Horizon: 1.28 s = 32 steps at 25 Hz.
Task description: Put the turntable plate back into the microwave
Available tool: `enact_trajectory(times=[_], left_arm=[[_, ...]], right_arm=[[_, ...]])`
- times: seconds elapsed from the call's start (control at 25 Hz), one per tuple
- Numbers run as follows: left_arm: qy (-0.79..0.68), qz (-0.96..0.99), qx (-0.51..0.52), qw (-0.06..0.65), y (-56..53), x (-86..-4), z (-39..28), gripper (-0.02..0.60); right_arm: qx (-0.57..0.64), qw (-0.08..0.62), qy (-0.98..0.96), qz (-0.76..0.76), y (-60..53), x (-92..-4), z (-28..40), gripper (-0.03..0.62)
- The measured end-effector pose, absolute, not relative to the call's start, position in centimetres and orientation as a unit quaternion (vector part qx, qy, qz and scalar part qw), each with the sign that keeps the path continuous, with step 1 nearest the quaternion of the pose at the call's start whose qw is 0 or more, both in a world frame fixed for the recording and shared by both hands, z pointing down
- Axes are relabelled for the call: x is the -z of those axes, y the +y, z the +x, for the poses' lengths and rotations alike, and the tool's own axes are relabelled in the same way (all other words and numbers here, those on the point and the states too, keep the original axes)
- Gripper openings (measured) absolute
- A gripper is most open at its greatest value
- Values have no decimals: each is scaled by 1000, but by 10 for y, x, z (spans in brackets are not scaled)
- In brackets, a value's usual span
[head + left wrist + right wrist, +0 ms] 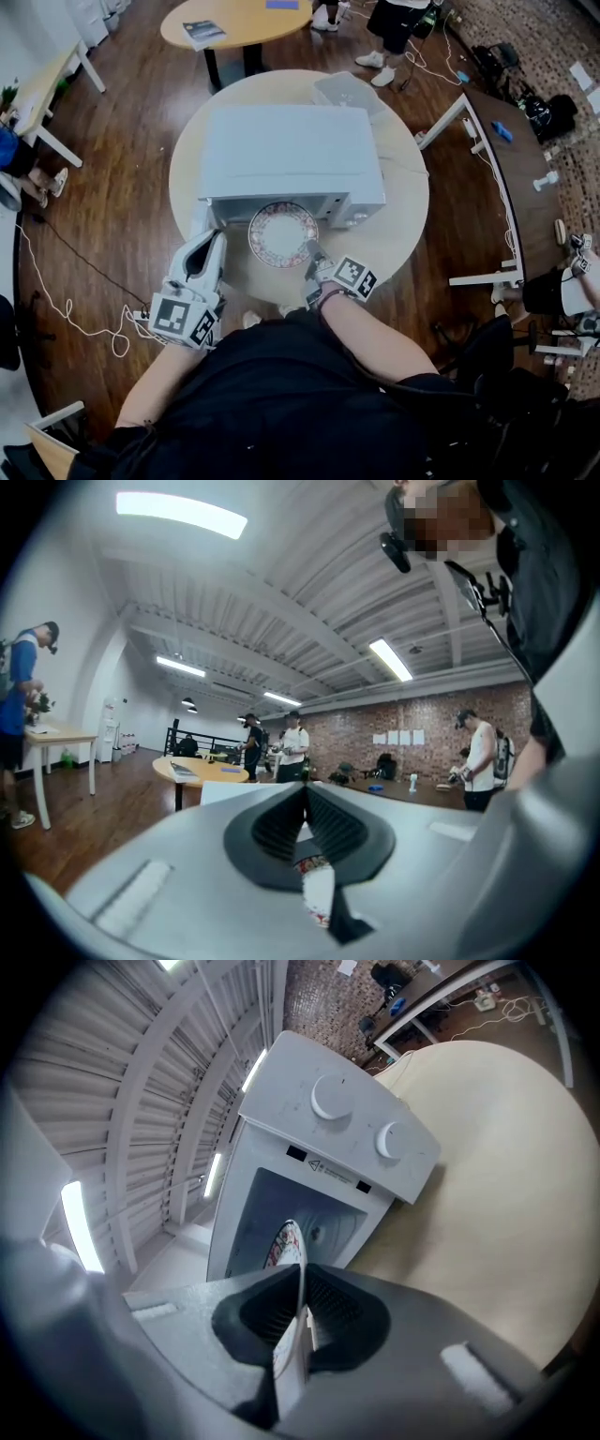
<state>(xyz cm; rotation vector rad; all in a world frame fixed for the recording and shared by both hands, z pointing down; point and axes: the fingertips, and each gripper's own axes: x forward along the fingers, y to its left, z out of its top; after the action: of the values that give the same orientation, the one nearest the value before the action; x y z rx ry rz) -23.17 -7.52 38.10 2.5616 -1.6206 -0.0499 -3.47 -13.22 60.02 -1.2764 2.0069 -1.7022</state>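
Right gripper view: jaws on plate (286, 1241)

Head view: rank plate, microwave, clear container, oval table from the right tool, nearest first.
1. Plate, gripped in the right tool.
2. Microwave, just beyond the plate.
3. Clear container, behind the microwave, right side.
4. Oval table, farthest, top of view.

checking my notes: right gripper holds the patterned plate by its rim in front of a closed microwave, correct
No: the microwave is open, not closed; the right gripper view looks into its cavity. The right gripper does hold the patterned plate by its rim before it.
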Motion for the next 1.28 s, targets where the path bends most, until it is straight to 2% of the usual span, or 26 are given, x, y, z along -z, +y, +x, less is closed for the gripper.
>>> enact_trajectory(times=[1.28], left_arm=[[-566,821,-37,65,-95,-394,-243,5]], right_arm=[[604,97,677,-409,-181,-625,-56,17]])
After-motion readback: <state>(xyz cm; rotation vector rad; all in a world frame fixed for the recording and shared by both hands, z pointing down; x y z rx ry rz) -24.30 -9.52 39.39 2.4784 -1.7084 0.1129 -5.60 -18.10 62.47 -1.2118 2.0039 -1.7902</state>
